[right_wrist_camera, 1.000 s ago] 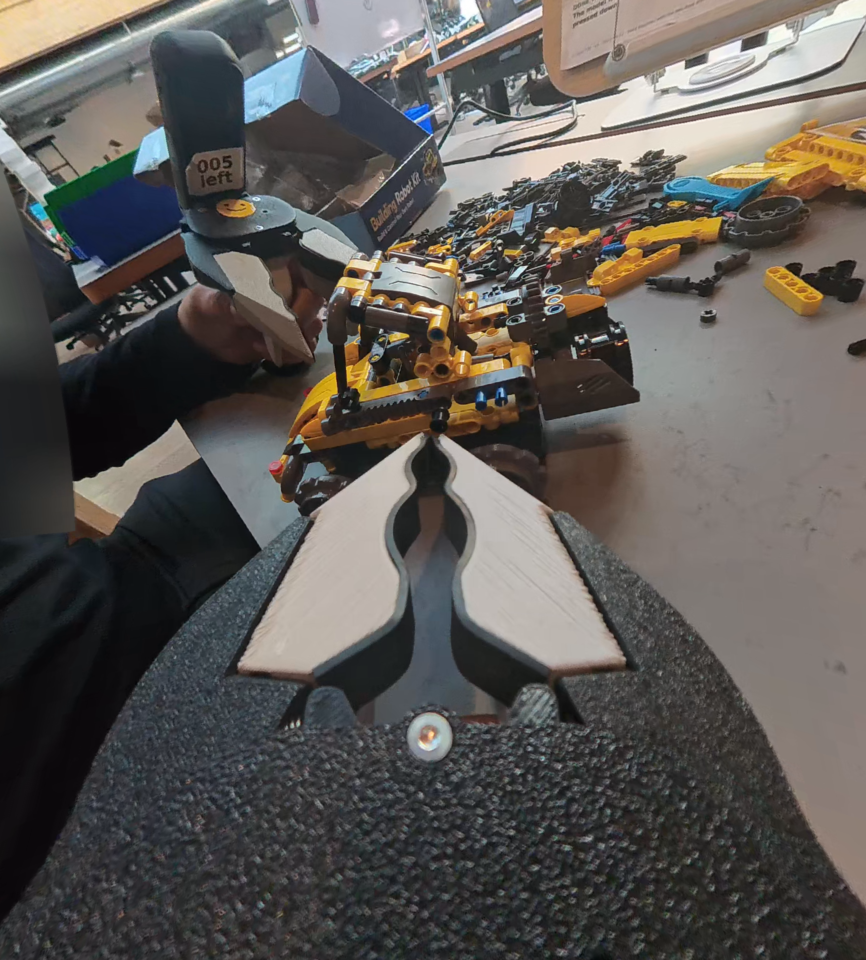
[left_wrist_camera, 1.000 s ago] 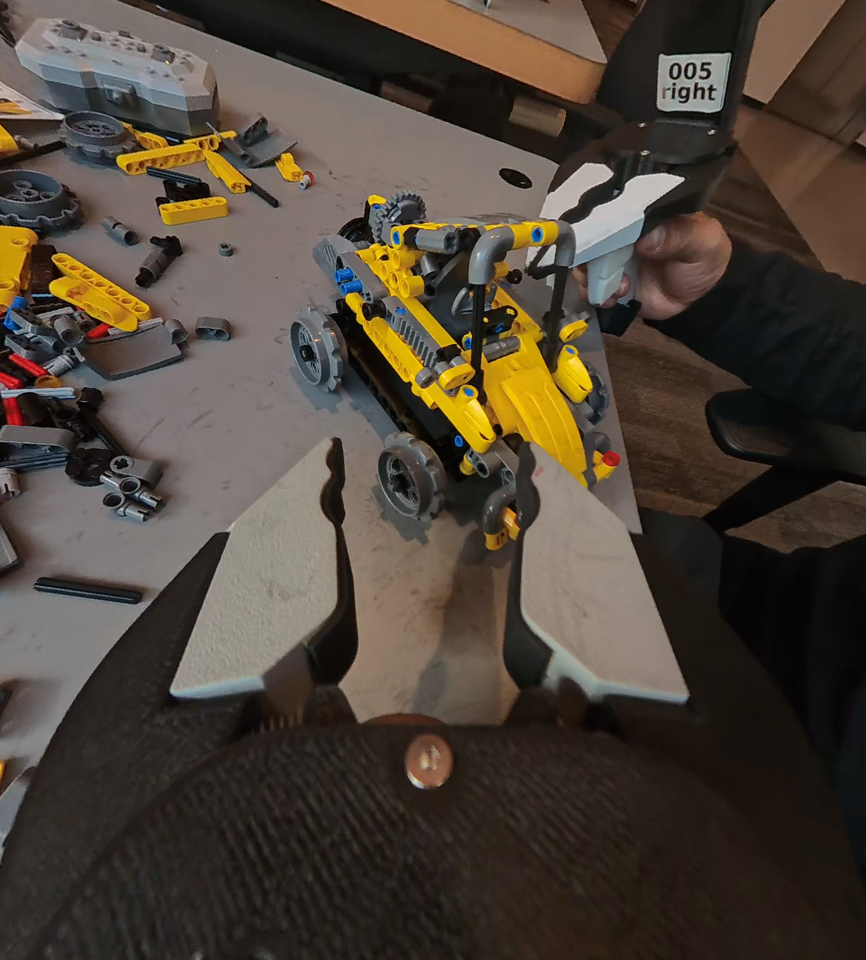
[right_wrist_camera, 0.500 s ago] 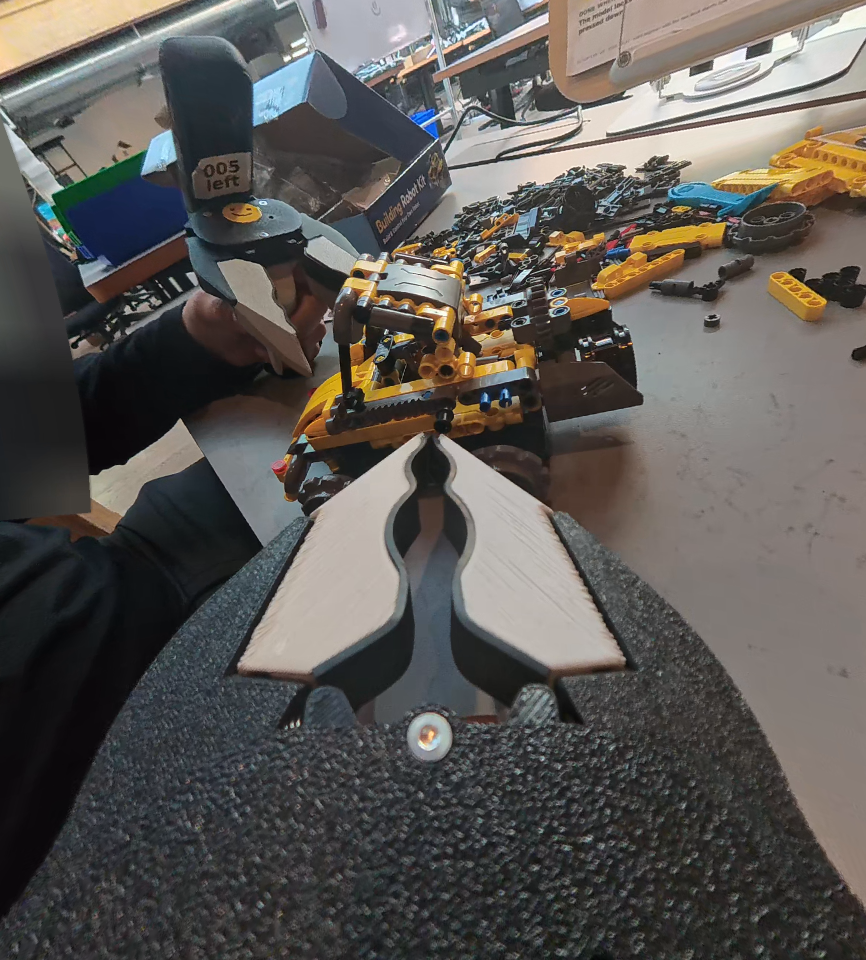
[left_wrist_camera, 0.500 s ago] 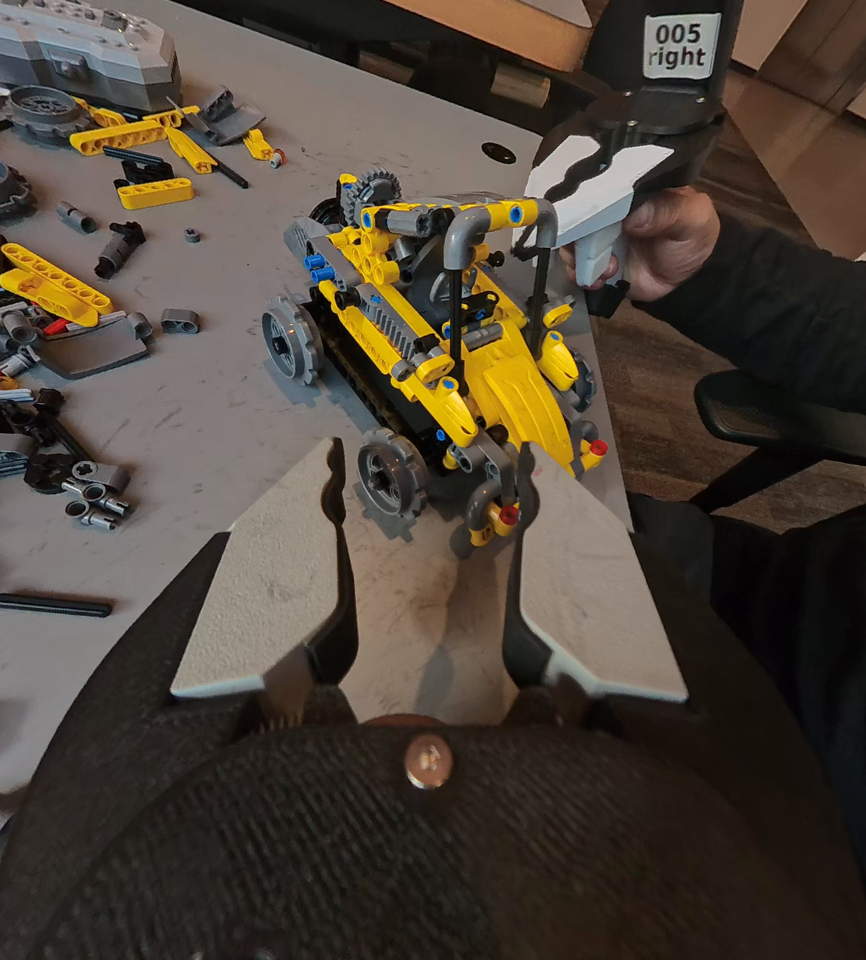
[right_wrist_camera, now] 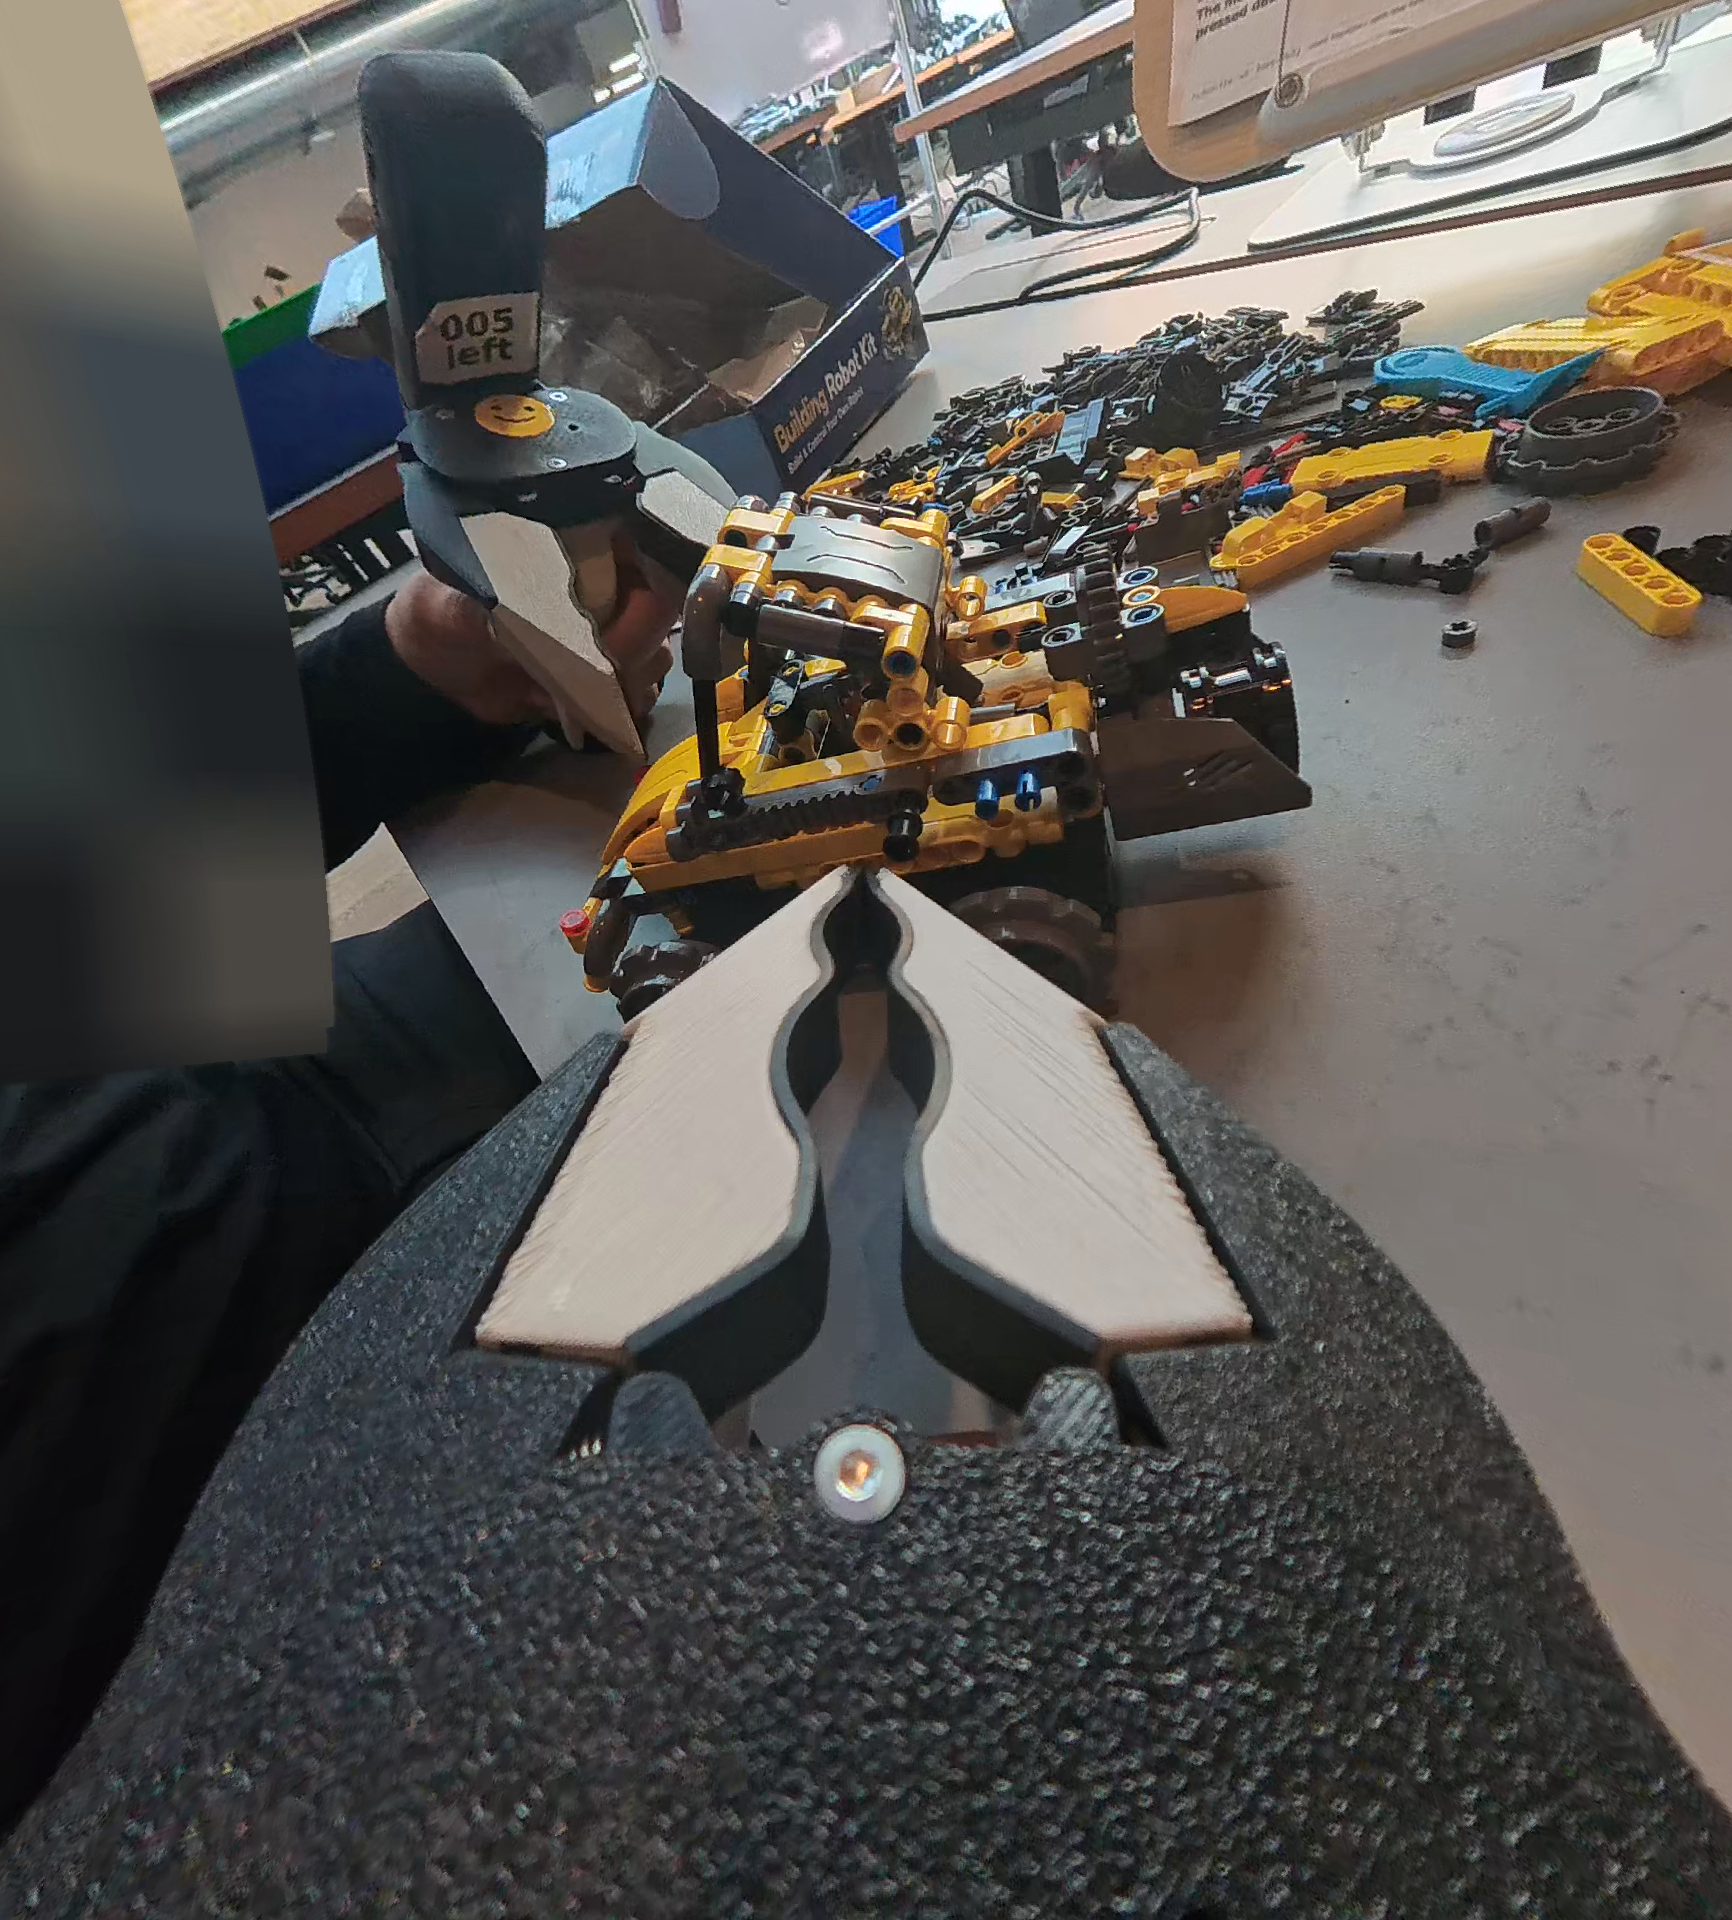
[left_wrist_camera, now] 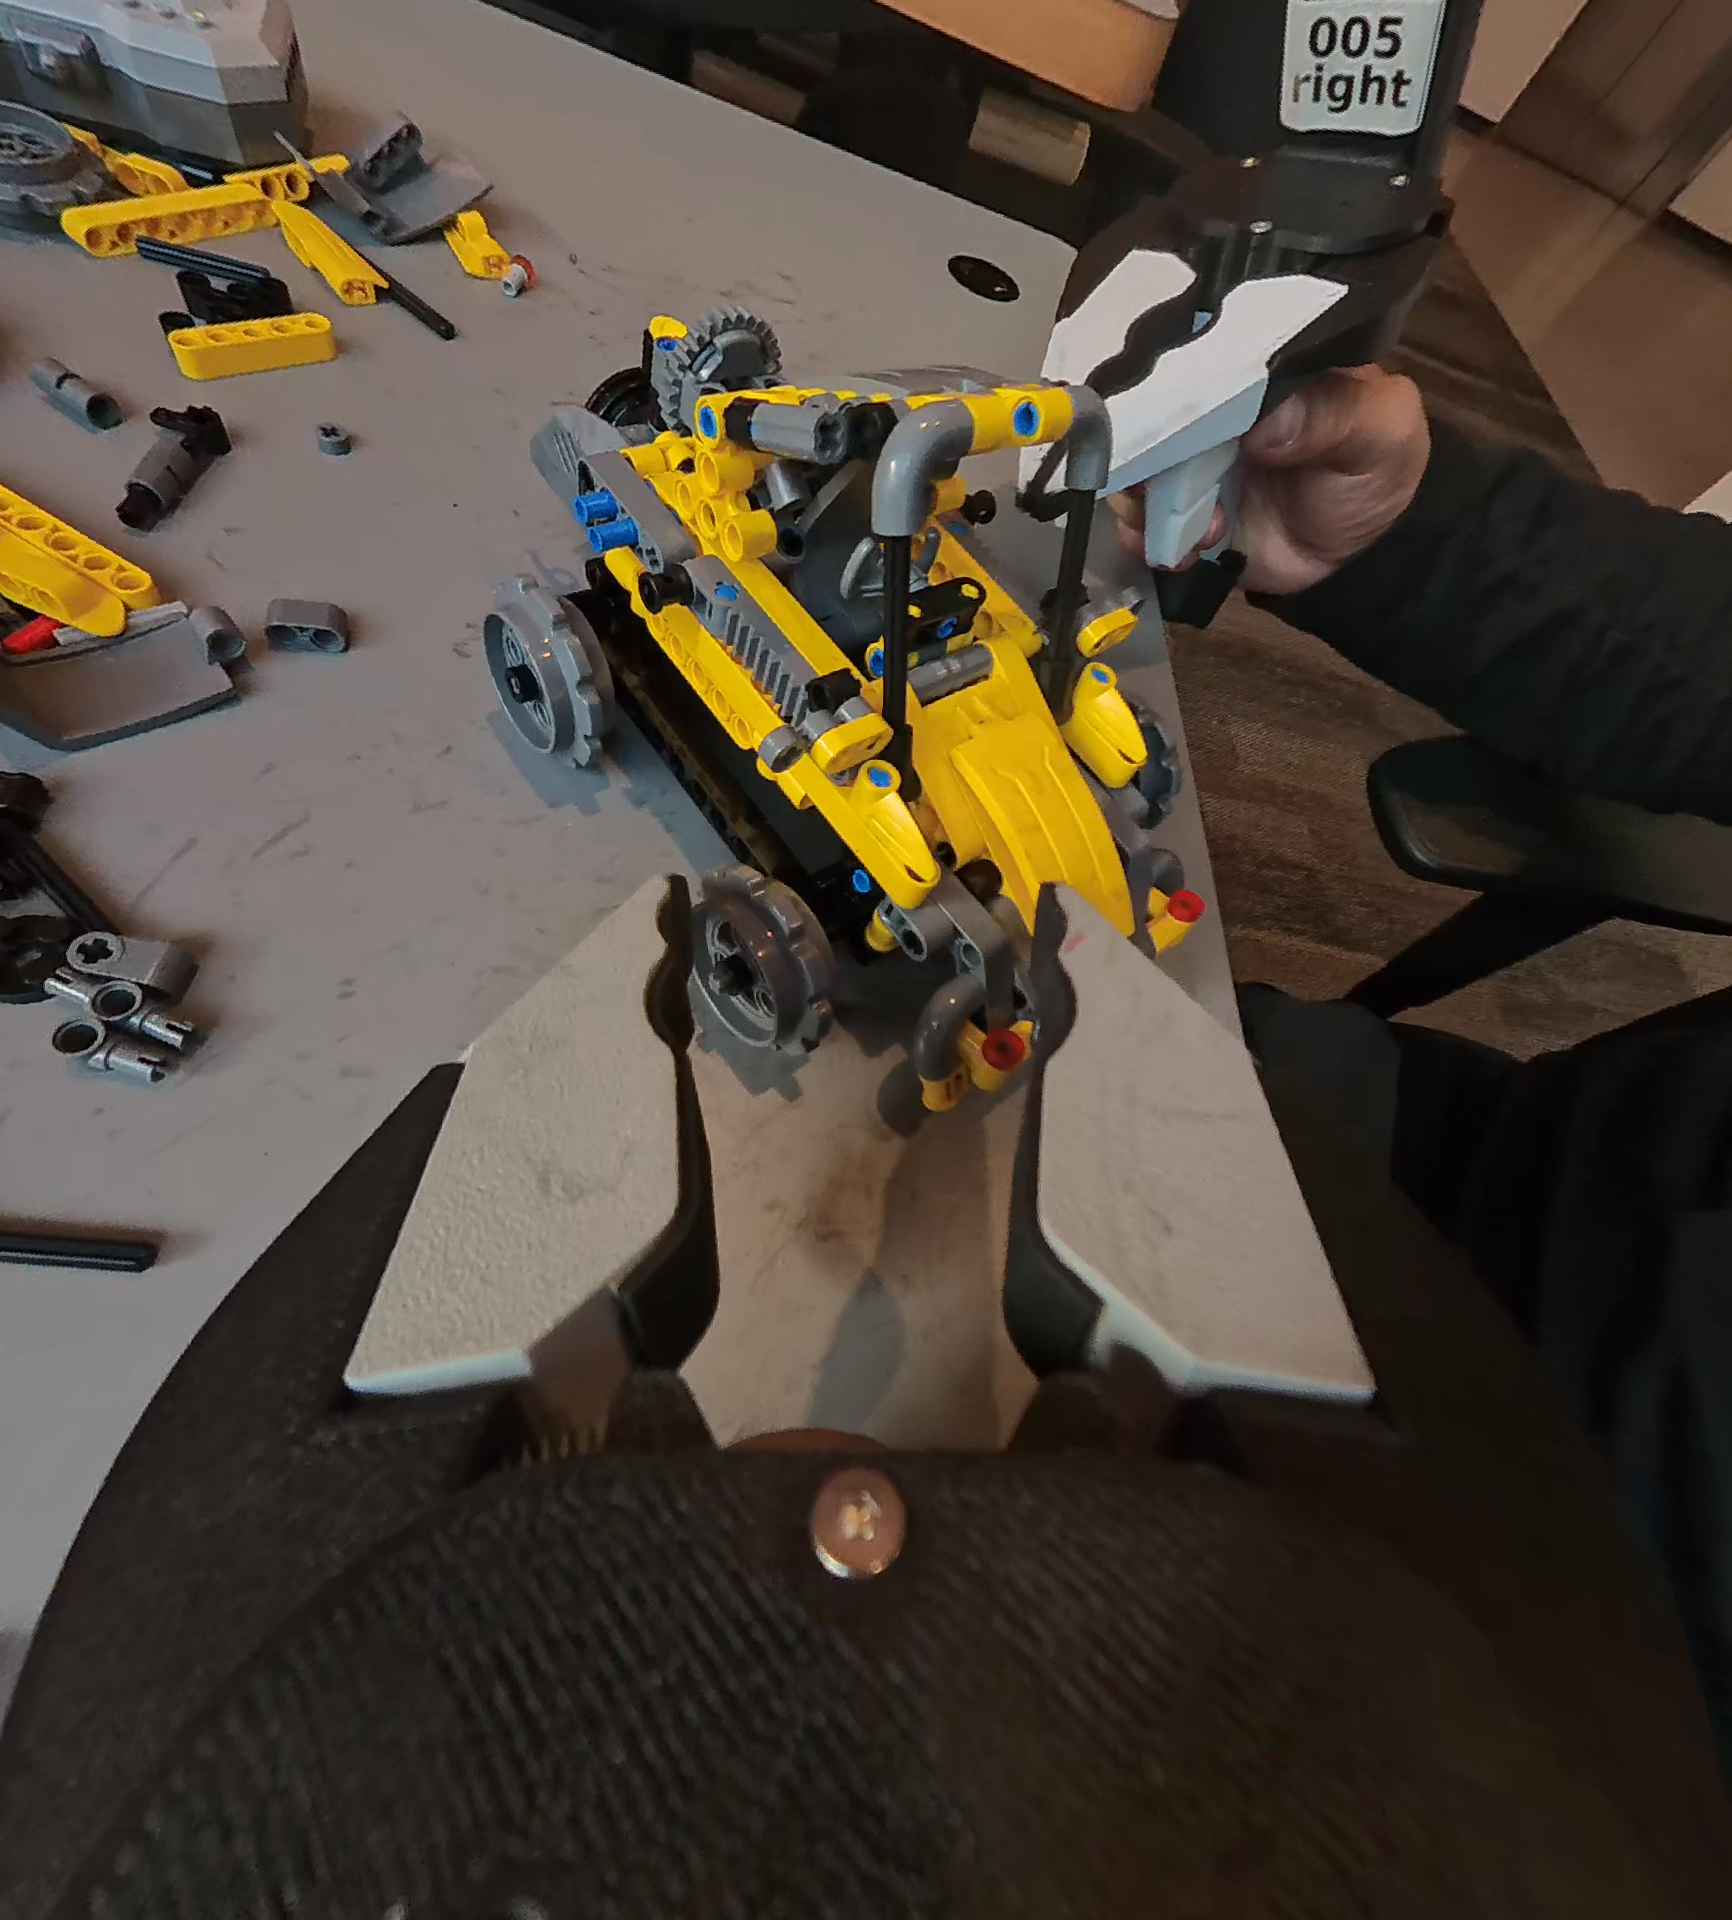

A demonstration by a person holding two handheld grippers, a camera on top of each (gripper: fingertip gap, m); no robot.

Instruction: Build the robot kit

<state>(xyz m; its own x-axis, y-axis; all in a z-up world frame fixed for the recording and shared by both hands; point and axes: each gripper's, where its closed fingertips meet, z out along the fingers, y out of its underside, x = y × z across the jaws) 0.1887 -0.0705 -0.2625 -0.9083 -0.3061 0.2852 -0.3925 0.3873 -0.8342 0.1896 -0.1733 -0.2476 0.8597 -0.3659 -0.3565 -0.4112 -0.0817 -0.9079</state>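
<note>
A grey surface (left_wrist_camera: pixel 342 852) carries a yellow vehicle (left_wrist_camera: pixel 841 665) near its edge. Left tongs (left_wrist_camera: pixel 851 935), apart, flank its nose at 12 o'clock. Right tongs (right_wrist_camera: pixel 864 883), together, nose its side. Loose parts (left_wrist_camera: pixel 62 582) lie at 10 o'clock.

The left gripper (left_wrist_camera: pixel 857 935) is held with its two pale fingers spread wide apart, angled downward. The right gripper (right_wrist_camera: pixel 864 881) is held with its fingertips nearly pressed together, gripped by a dark-sleeved hand (left_wrist_camera: pixel 1329 483).
</note>
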